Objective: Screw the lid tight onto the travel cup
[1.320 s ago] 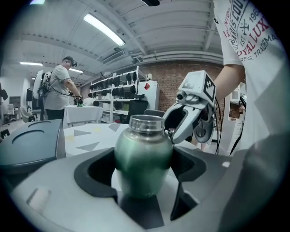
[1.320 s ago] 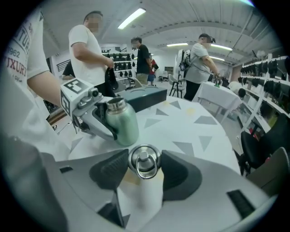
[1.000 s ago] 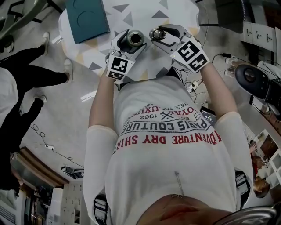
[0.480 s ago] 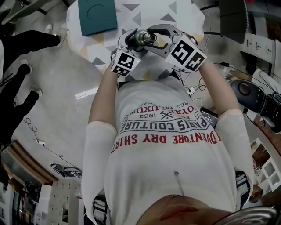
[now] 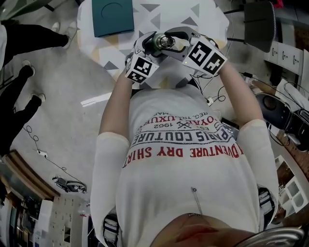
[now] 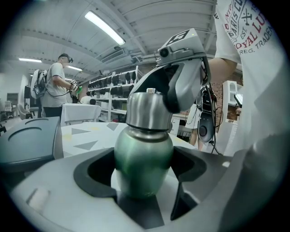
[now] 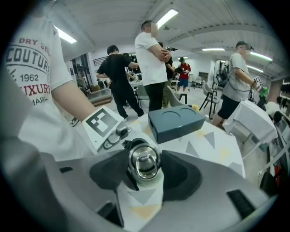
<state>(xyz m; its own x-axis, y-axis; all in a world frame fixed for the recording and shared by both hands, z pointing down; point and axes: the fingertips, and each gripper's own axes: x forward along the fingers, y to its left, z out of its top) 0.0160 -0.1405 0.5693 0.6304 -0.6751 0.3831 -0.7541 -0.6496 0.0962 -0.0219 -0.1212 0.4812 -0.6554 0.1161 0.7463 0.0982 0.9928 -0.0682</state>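
- The left gripper [image 6: 144, 174] pinches the green body of the cup [image 6: 144, 154]; its dark pads press on both sides, low in the middle of the left gripper view.
- The cup is held up off the worktop [image 5: 188, 14], near the top middle of the head view, in front of the person's chest.
- The steel lid [image 7: 144, 162] sits on the cup's mouth. In the right gripper view it shows end-on at the frame's middle, with its ring handle lying flat.
- The right gripper [image 5: 175, 39] is closed on the lid, with a jaw at each side of the rim and the jaws set wide.
- How far the lid is threaded on cannot be told.
- In the head view the two grippers meet at the cup, the left one from the left and the right one from the right.
- A teal box [image 5: 112, 17] lies on the worktop at the upper left of the head view, well apart from the cup.
- The worktop bears a pattern of grey and yellow triangles.
- Several people [image 7: 152, 63] stand in the upper half of the right gripper view, beyond the worktop.
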